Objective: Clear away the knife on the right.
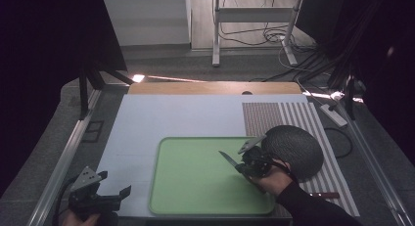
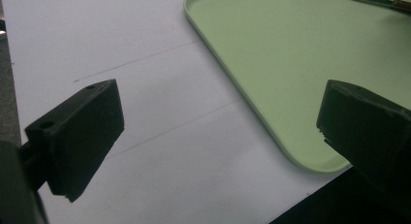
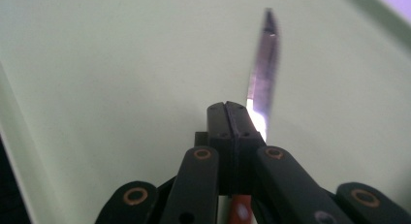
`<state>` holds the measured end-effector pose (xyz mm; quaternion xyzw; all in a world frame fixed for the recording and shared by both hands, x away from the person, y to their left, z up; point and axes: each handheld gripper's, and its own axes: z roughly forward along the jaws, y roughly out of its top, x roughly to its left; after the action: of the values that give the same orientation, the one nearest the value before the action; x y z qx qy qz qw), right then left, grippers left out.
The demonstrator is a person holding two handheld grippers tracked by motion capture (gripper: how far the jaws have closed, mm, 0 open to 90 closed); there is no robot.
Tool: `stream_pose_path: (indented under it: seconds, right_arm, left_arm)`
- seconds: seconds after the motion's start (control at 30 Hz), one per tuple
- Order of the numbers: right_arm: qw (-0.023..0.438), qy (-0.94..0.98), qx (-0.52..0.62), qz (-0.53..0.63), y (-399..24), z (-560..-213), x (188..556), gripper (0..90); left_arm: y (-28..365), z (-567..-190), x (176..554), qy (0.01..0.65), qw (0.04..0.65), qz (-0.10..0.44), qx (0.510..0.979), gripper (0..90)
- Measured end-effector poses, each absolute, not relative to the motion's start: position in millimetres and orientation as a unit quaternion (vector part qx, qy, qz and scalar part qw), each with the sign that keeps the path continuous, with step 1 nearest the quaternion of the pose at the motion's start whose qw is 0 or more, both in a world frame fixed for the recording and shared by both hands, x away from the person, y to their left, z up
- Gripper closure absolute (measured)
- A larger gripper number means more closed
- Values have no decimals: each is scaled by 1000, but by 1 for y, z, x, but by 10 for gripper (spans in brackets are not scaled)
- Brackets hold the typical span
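Steel: knife [image 1: 229,160] blade, thin, stiff, sharp edge; glare on it in the right gripper view [image 3: 262,83].
Knife position: held over the green tray [image 1: 195,196], right part of it, blade pointing up-left in the high view, tip above the tray floor; can't tell whether the tip touches.
Right fingers: my right gripper [image 1: 247,162] is clenched on the knife, pads pressed together with the blade's base coming out beside them [image 3: 235,122].
Handle: reddish bit shows under the fingers in the right gripper view [image 3: 240,209]; rest hidden by my hand.
Left fingers: my left gripper [image 1: 115,194] is released, pads wide apart, nothing between them; it sits at the near left corner of the counter [image 1: 147,123], just off the tray's edge [image 2: 271,127].
Handling guess: light, rigid, won't flex; metal is smooth so it could pivot or slip if pinched on the blade alone.
Where to hold: at the handle or the blade's base, flat sides against the pads, edge away from them.
Risk guess: tip could scratch the tray or swing if the grip loosens.
Nearby: dark woven round mat [image 1: 293,150] right of the tray, on a striped cloth [image 1: 293,116]; second reddish-handled utensil [image 1: 323,194] by my sleeve.
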<state>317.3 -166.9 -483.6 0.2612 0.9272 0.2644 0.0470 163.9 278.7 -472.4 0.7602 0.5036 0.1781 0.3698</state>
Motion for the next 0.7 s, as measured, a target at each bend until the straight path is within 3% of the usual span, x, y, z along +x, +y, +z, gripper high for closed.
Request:
stream_pose_path:
  seconds: [0.2, 0.7]
  right_arm:
    - [47, 939, 249, 231, -154, -501, 327, 896]
    - [55, 925, 306, 218, -189, -502, 337, 895]
  left_arm:
    - [279, -472, 164, 503, 370, 179, 761, 32]
    - [278, -472, 163, 500, 369, 180, 763, 32]
